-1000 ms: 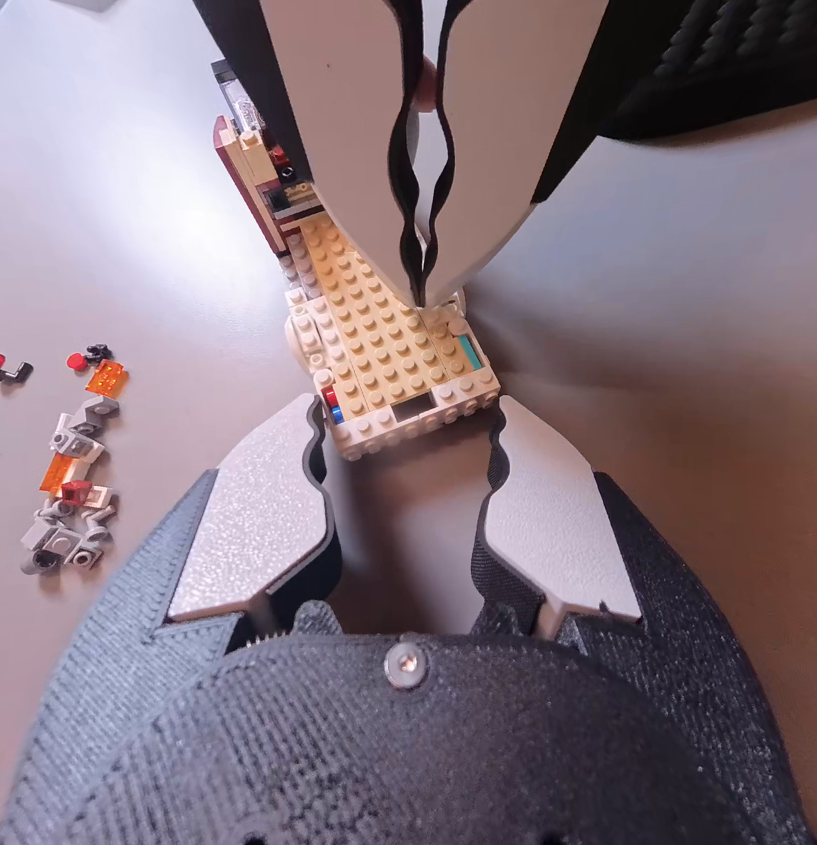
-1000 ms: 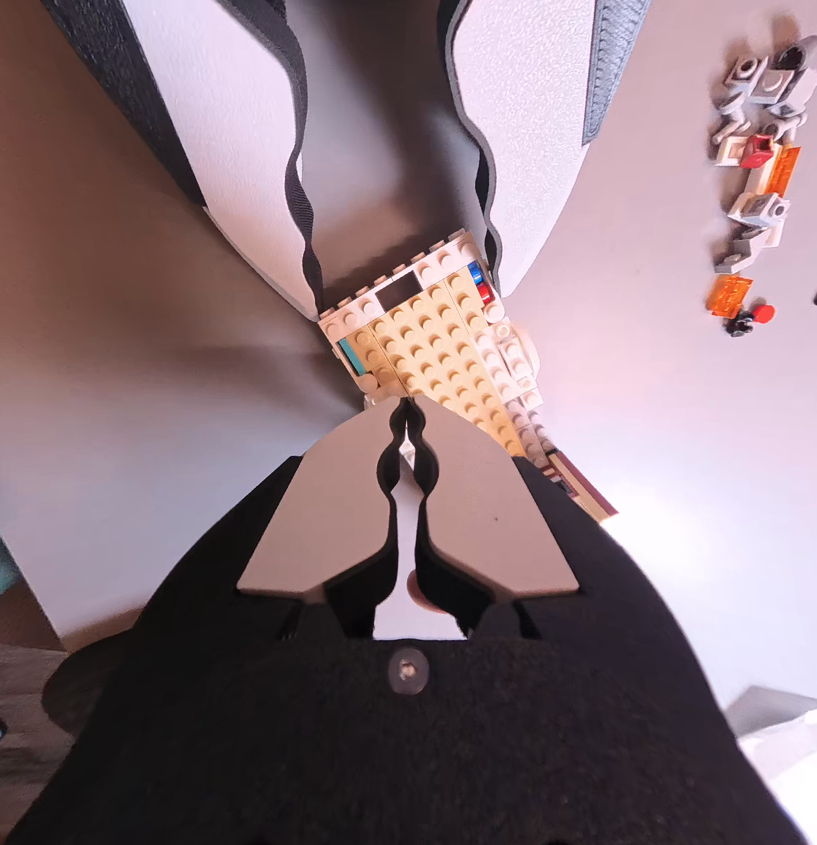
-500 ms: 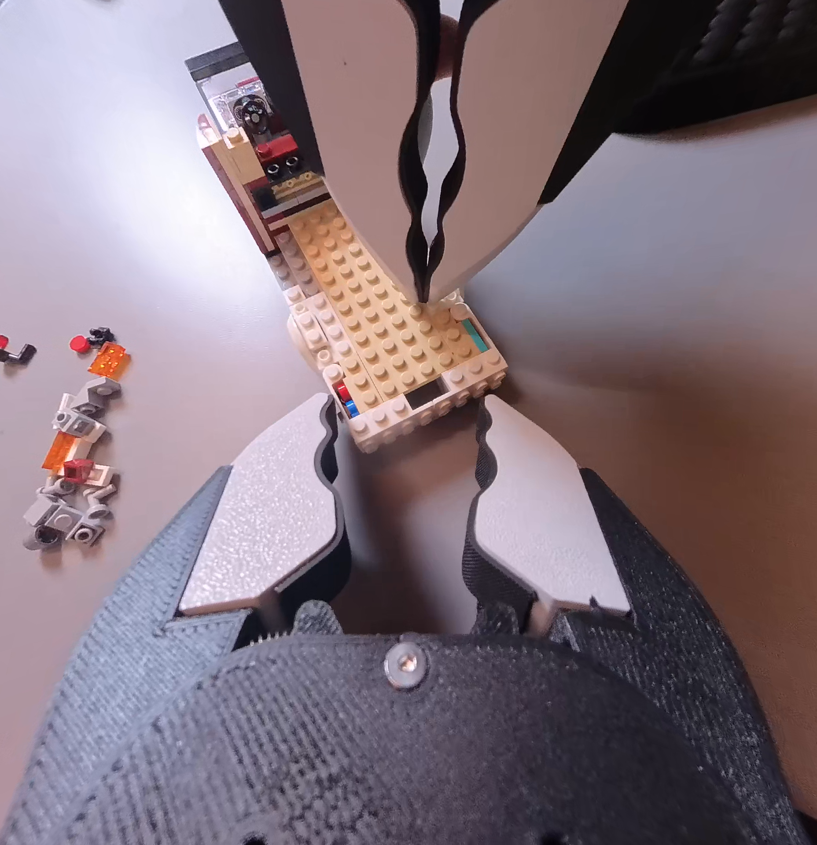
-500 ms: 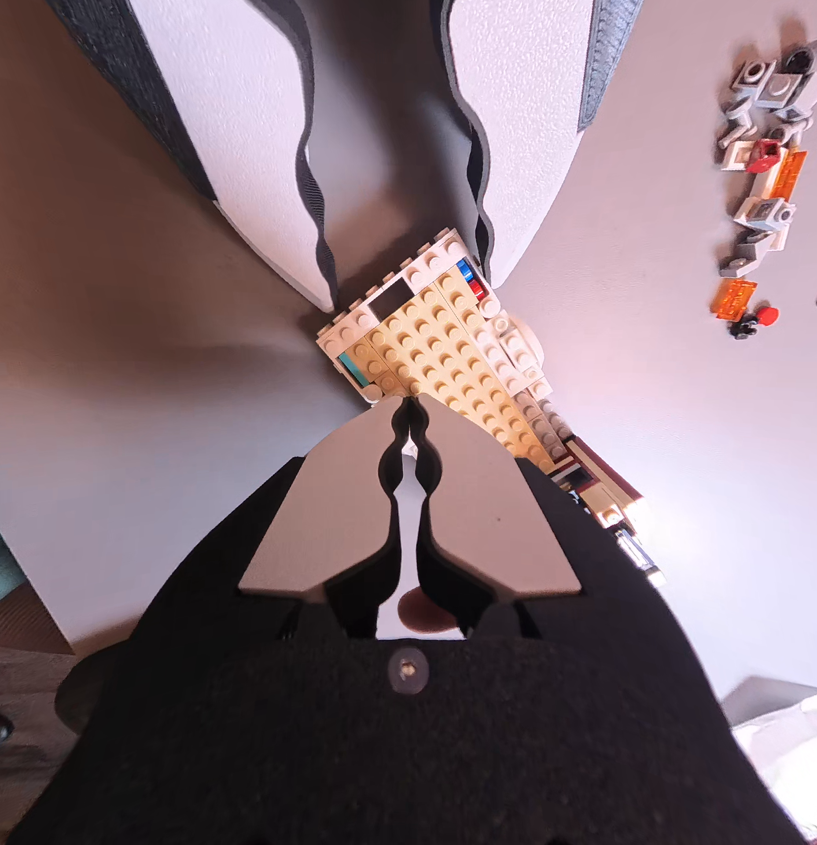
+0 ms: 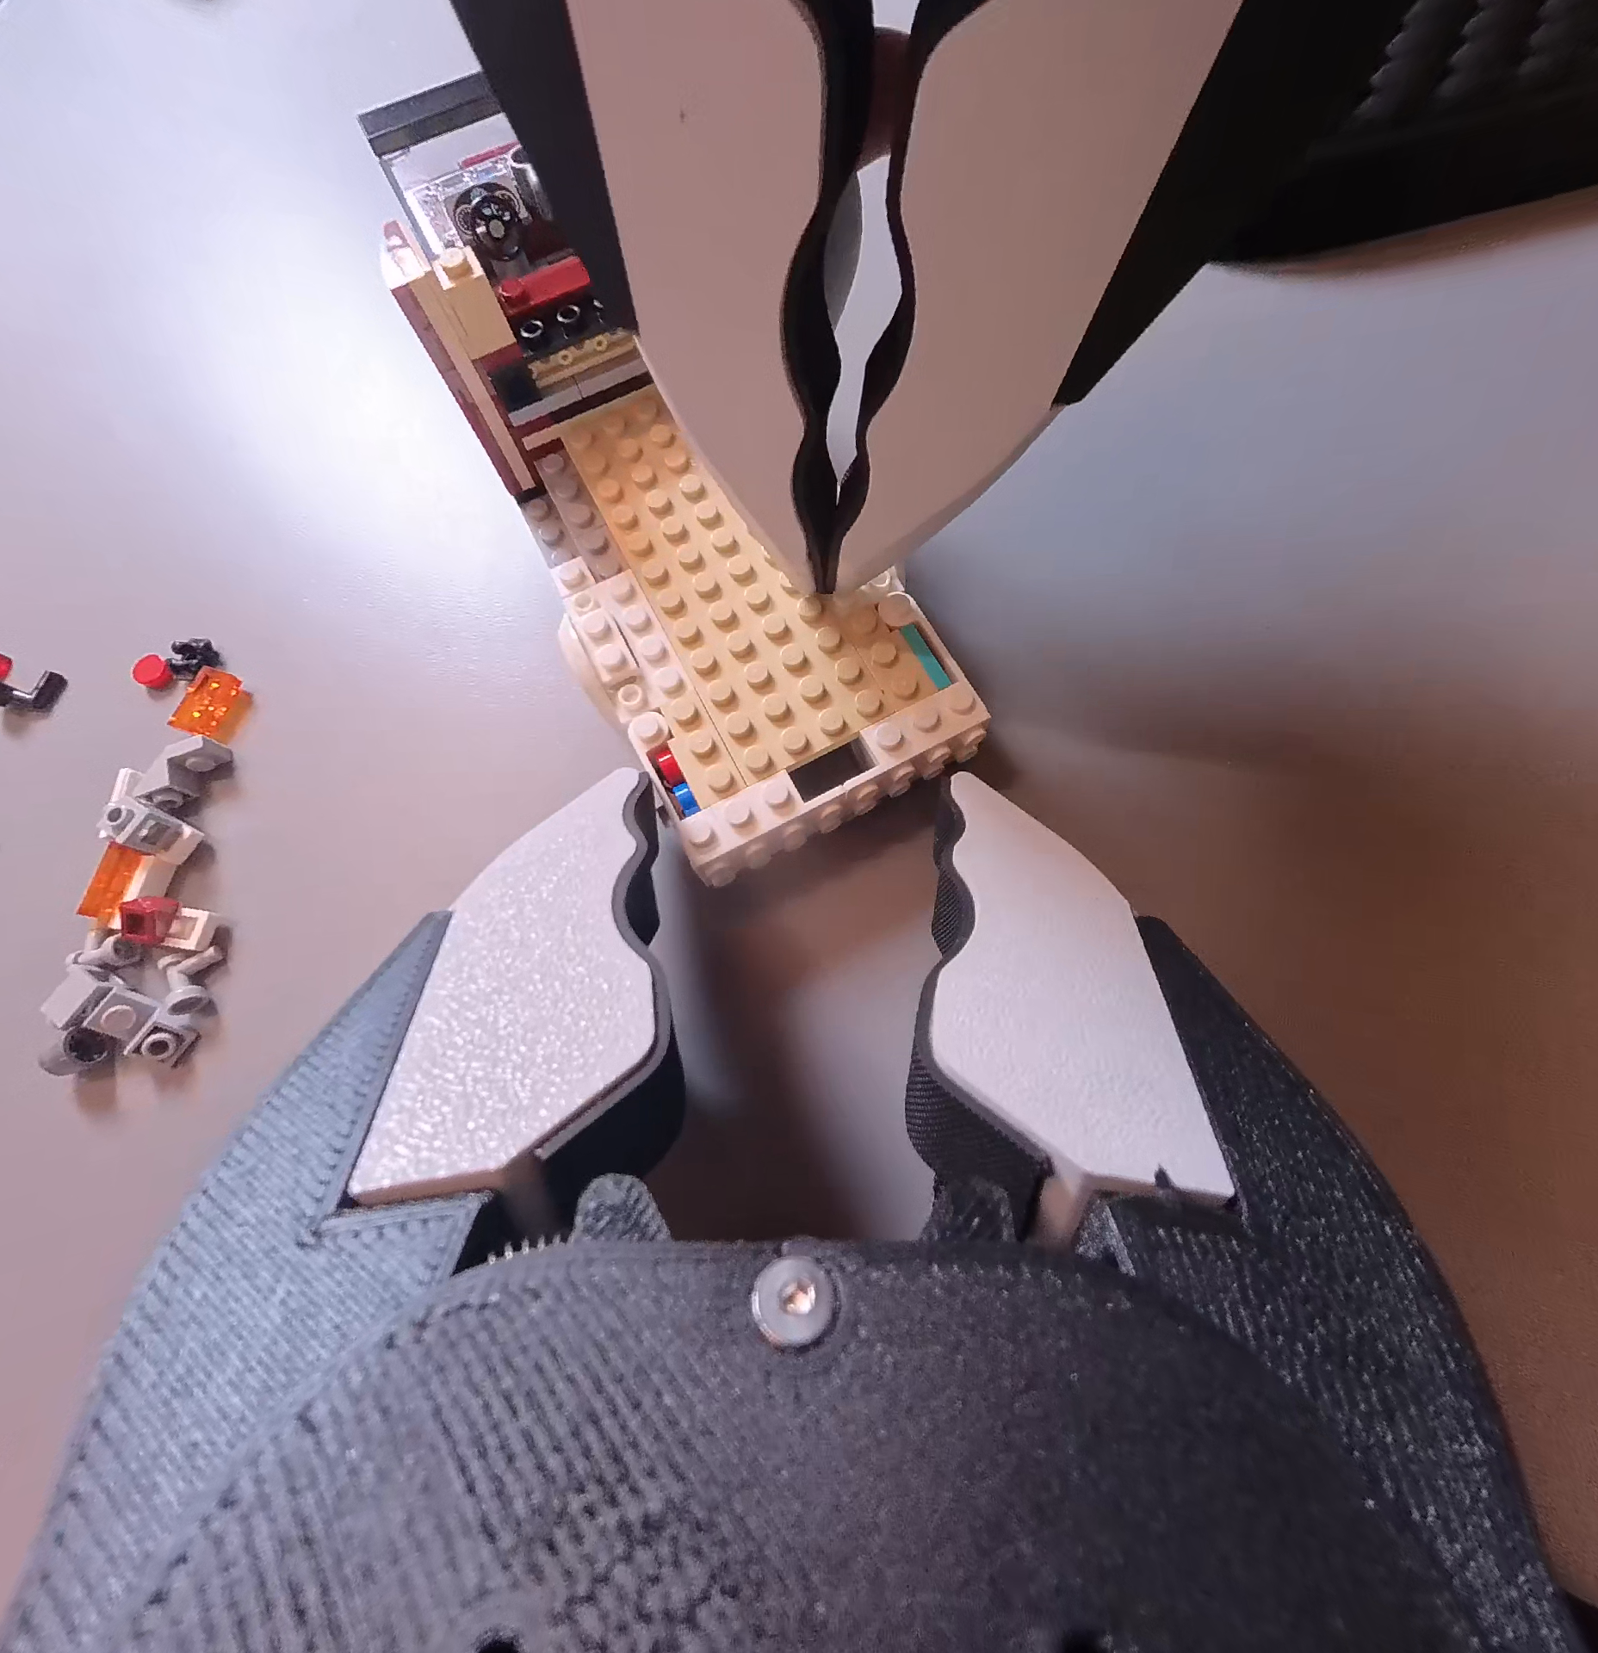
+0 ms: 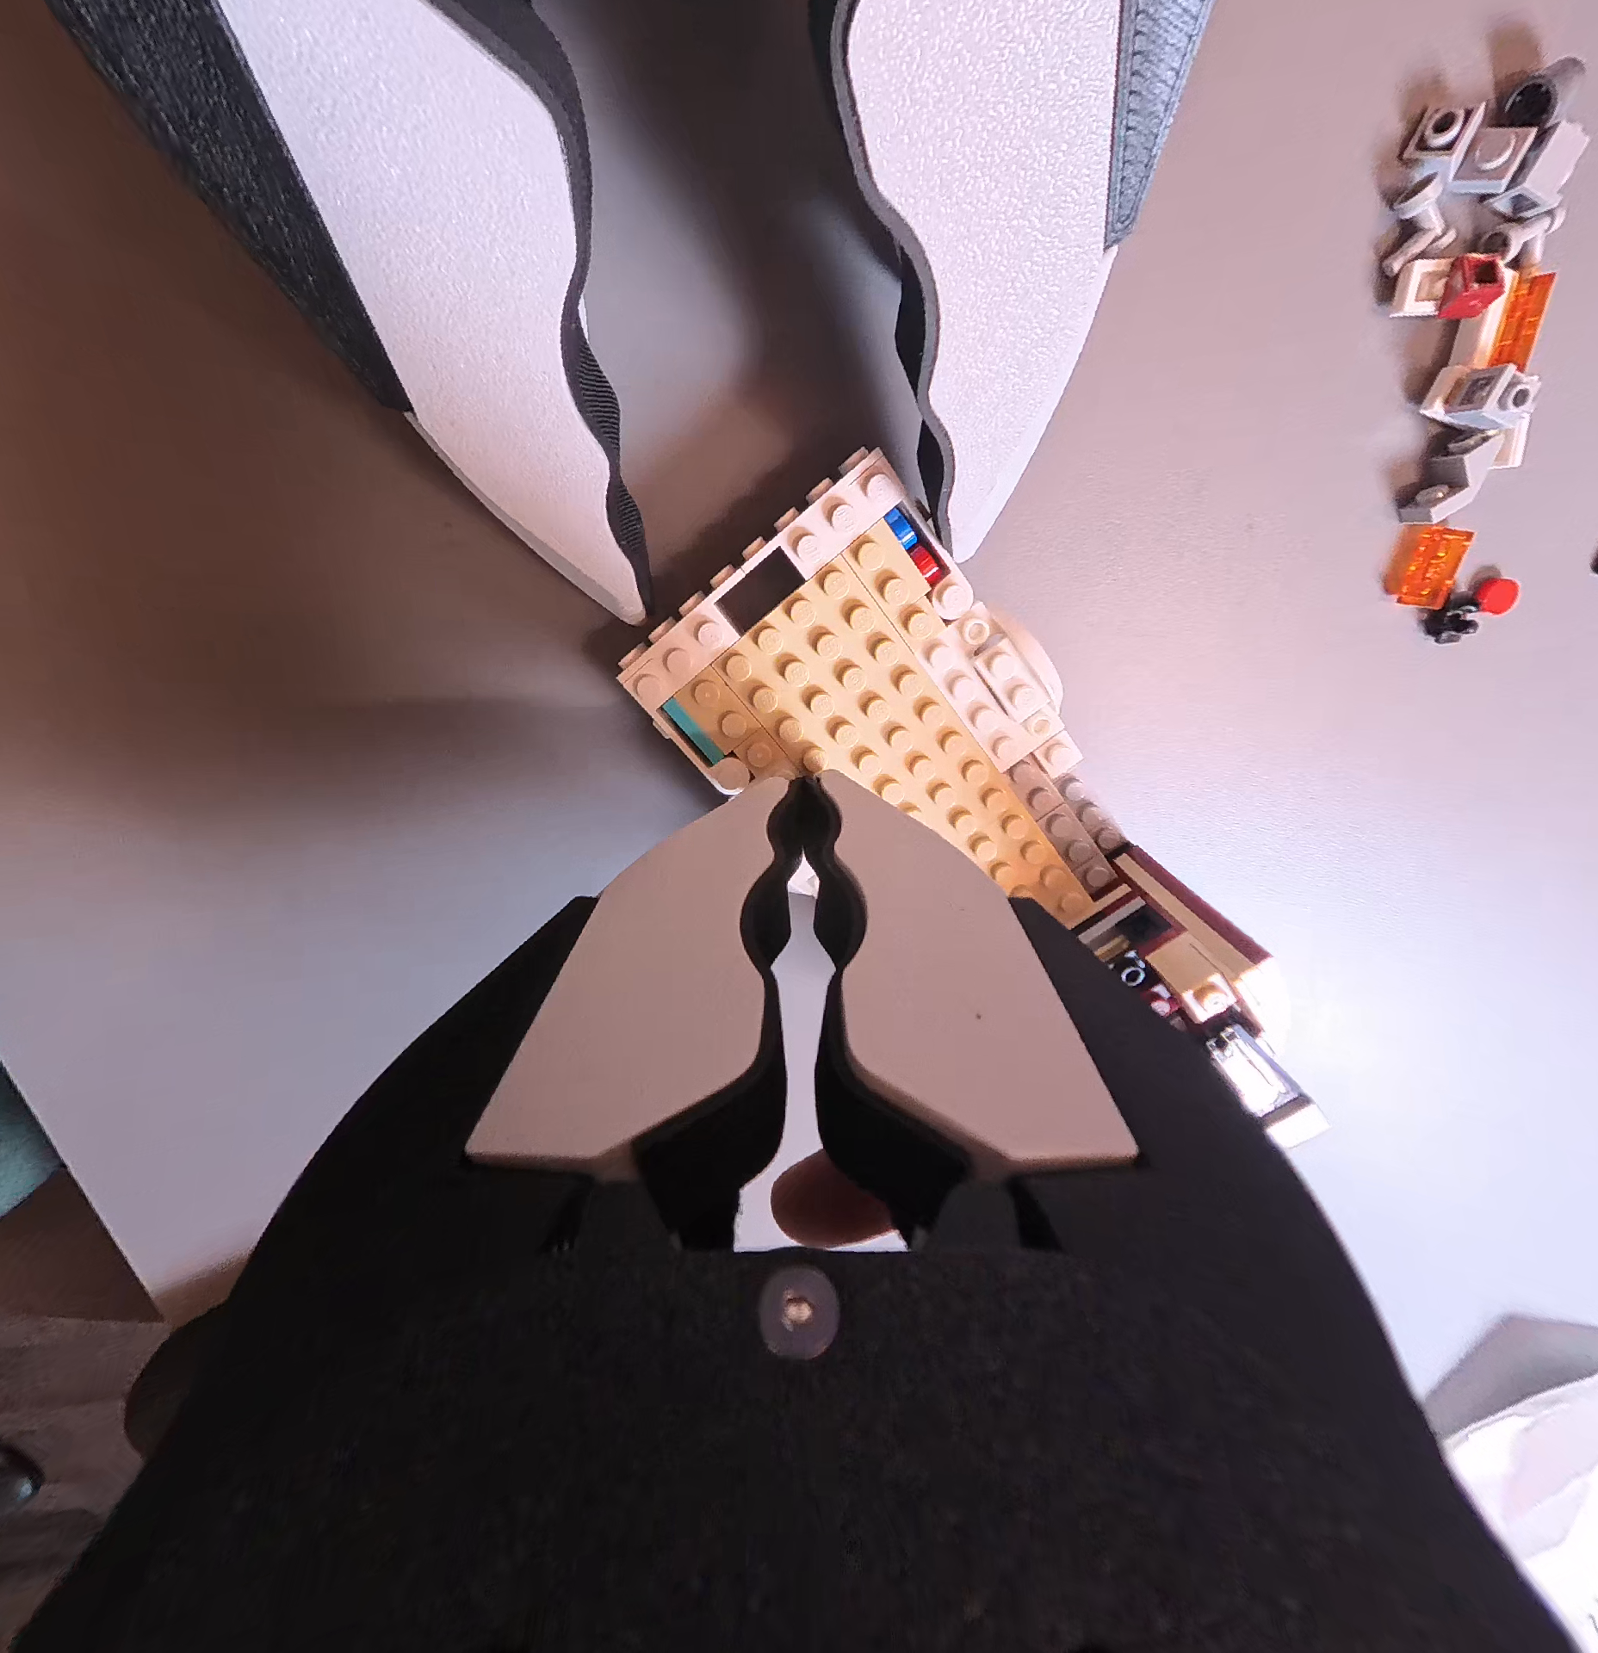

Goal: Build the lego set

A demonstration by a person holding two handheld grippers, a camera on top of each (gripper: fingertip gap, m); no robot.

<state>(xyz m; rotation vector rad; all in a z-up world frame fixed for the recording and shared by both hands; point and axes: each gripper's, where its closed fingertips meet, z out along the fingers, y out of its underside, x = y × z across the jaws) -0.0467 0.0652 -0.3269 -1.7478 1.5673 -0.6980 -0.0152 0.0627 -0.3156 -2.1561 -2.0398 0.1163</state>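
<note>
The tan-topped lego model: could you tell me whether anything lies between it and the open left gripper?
Nothing visible does. The left gripper is open right at the near white end of the lego model, with only bare table between.

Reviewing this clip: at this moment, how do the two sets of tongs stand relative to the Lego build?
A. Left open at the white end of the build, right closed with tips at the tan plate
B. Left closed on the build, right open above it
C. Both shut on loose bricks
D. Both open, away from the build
A: the left tongs stand spread at the Lego build's white end, and the right tongs are closed with tips at the tan plate.
</note>
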